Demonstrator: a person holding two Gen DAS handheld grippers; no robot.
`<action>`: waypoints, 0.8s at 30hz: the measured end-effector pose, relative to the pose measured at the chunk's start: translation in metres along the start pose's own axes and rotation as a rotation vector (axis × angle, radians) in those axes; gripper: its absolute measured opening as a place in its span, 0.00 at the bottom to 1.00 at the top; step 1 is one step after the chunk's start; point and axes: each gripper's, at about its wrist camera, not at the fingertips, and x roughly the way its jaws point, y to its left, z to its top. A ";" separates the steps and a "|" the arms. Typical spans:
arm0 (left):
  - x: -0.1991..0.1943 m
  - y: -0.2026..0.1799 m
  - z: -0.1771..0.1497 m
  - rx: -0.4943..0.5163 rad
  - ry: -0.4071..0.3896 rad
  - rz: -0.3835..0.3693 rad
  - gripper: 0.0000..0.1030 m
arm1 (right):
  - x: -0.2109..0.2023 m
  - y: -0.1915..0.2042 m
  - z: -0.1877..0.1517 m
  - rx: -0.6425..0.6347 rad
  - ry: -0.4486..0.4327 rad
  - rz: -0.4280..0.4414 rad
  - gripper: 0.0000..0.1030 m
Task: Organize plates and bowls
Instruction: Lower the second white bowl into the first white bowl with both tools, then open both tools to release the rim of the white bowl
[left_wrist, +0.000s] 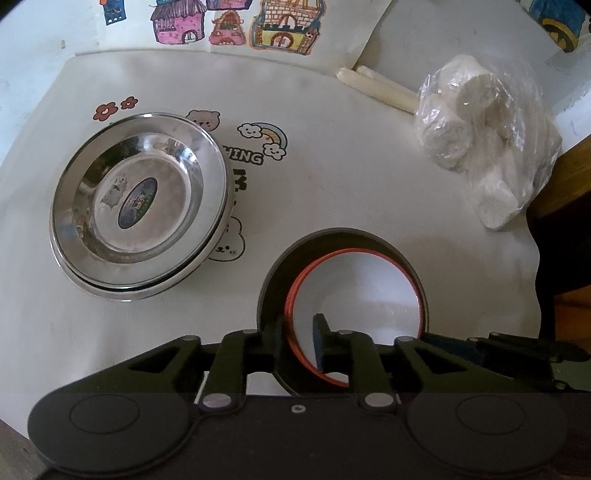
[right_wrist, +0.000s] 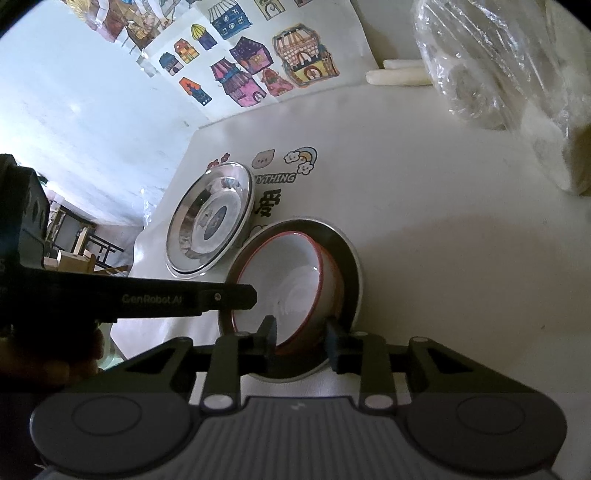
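Note:
A white bowl with a red rim (left_wrist: 354, 295) (right_wrist: 280, 273) sits inside a wider black bowl (left_wrist: 332, 240) (right_wrist: 351, 273) on the white cloth. My left gripper (left_wrist: 297, 332) straddles the near left rims of both bowls, one finger outside the black bowl and one inside the white one. Its jaws are open a little, with a gap at the inner pad. My right gripper (right_wrist: 301, 332) is open around the white bowl's near wall without pressing it. The left gripper's finger (right_wrist: 229, 295) reaches in from the left. A stack of steel plates (left_wrist: 136, 206) (right_wrist: 210, 225) lies to the left.
A clear bag of white rolls (left_wrist: 480, 147) (right_wrist: 498, 55) lies at the back right, with two pale sticks (left_wrist: 376, 86) (right_wrist: 399, 74) behind it. Drawings of coloured houses (left_wrist: 229, 22) (right_wrist: 251, 62) lie at the back. The table drops off at the right (left_wrist: 554, 229).

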 end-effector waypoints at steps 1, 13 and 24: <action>-0.001 0.000 0.000 0.000 -0.003 0.003 0.19 | -0.001 0.000 -0.001 0.001 -0.003 0.001 0.33; -0.022 0.002 -0.005 -0.039 -0.076 -0.001 0.68 | -0.018 -0.002 0.000 -0.027 -0.047 0.007 0.61; -0.032 0.006 -0.006 -0.058 -0.079 0.046 0.99 | -0.037 -0.011 0.002 -0.010 -0.100 -0.026 0.98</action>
